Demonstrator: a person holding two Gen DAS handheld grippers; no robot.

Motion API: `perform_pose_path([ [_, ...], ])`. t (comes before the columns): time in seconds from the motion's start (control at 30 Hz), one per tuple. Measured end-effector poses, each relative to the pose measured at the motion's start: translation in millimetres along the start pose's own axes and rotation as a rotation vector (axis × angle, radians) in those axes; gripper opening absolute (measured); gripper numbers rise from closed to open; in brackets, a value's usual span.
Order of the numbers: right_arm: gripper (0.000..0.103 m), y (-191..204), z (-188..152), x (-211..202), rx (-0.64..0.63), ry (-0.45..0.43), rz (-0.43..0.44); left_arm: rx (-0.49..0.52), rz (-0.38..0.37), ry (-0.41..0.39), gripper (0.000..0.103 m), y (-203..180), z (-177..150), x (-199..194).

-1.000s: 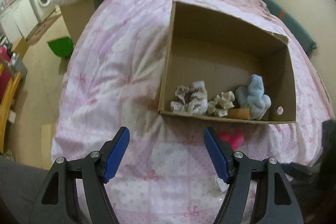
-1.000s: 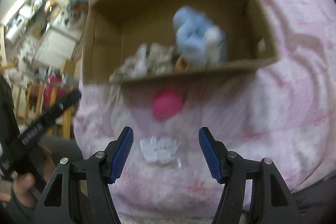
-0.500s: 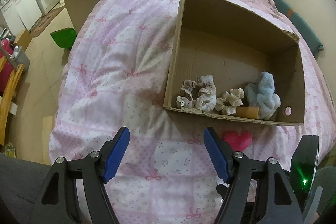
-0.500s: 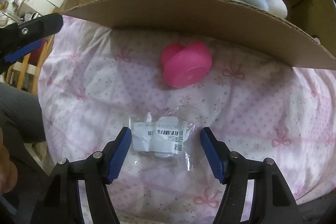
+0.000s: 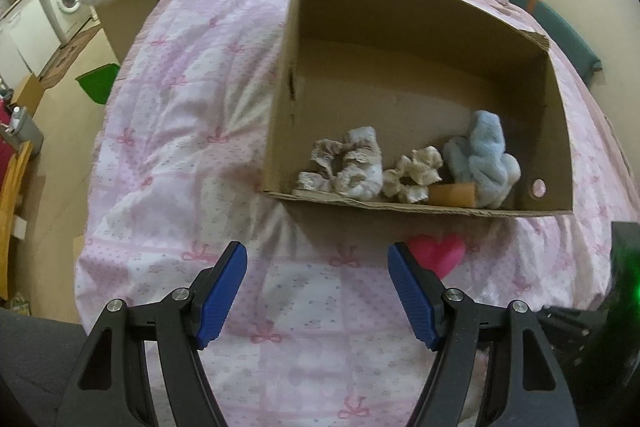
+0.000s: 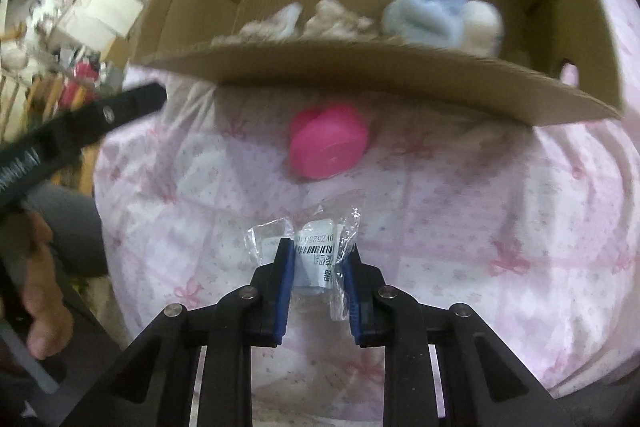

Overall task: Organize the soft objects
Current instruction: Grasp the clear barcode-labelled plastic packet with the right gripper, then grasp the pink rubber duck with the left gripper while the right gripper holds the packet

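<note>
Evidently the left tool [image 5: 318, 287] is only waiting: its blue pads stand wide apart over the pink quilt [image 5: 192, 131] with nothing between them, held short of the cardboard box [image 5: 420, 27], probably so as to leave the way free for the other hand. Inside the box the soft things are lined up against the near wall: lace-trimmed scrunchies [image 5: 344, 163], a cream scrunchie [image 5: 414, 173], then a fluffy blue piece [image 5: 484, 157]. Further right, the pink heart-shaped object [image 6: 328, 143] lies on the quilt just outside the box, not yet put away. The right tool [image 6: 317, 263] is closing on a small clear plastic packet with a barcode label [image 6: 316, 247], which sits between the pads low on the quilt, apparently the next thing bound for the box

What the packet holds is hard to tell through the creased plastic. The brown thing beside the blue piece is half hidden by the box wall, and the right wrist view is blurred around the box. The right tool shows in the left wrist view only as a dark edge
</note>
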State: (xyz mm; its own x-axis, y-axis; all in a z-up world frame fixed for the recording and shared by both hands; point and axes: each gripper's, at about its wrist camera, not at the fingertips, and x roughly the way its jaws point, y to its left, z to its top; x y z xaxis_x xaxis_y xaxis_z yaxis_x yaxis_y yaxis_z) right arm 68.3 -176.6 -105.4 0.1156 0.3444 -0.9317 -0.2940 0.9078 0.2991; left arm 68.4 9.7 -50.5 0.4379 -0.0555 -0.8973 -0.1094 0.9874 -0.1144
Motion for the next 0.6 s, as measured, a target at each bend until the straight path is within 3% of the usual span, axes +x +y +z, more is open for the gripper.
perform_pose_path([
  [0.27, 0.025, -42.6, 7.3, -32.2, 0.185, -0.107, -0.015, 0.091, -0.072, 0.011, 0.070, -28.7, -6.5, 10.1],
  [0.6, 0.026, -60.8, 4.7, -37.1, 0.248, -0.114, 0.004, 0.227, -0.161, 0.067, 0.070, -73.8, -10.6, 39.3],
])
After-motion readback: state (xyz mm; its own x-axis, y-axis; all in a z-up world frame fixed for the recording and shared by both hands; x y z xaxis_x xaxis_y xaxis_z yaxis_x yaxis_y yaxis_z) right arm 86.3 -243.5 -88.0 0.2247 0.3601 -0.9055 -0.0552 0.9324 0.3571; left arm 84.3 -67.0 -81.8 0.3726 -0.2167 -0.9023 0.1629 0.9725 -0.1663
